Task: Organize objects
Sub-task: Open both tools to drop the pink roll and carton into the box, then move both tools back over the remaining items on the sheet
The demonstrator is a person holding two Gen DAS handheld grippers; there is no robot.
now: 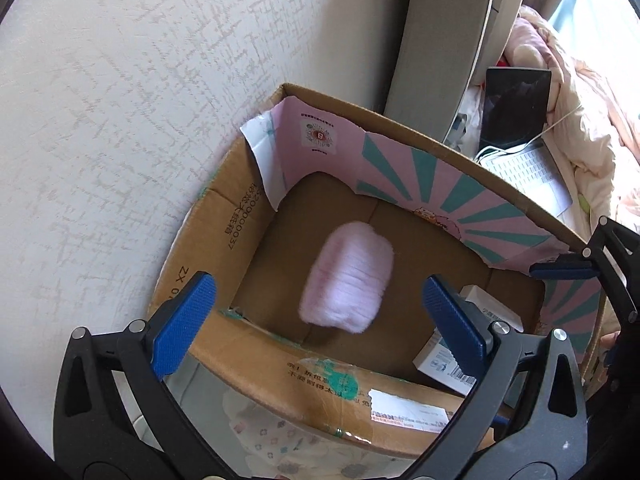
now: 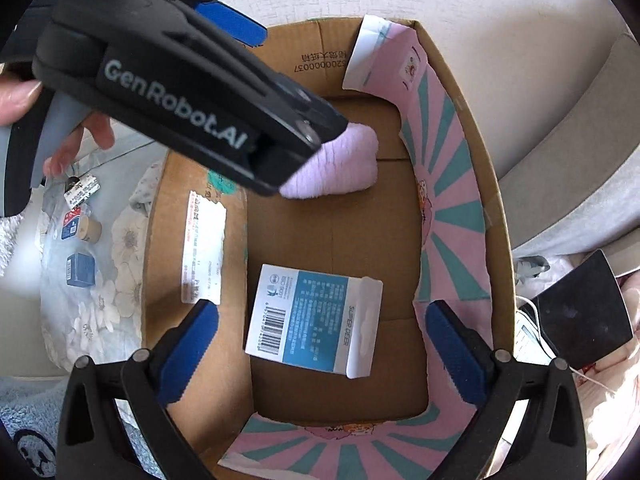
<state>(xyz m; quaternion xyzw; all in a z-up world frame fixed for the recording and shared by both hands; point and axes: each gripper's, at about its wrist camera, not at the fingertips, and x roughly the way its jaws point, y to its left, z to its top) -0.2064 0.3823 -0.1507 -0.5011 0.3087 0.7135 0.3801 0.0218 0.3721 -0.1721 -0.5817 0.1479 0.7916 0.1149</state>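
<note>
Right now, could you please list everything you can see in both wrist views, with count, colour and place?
cardboard box: one, brown with pink-and-teal liner, against the wall
fluffy roll: one, pale pink, blurred, over the box floor at the far end
white-and-blue carton: one, flat on the box floor at the near end
small blue box: one, on the floral sheet outside the box
small round tub: one, tan, on the floral sheet
laptop: one, white with dark screen, open on the bedding
floral sheet: one, pale, beside the box
hand: one, holding the left gripper
left gripper: one, black with blue pads, jaws open above the box
right gripper: one, same colours, jaws open above the carton
</note>
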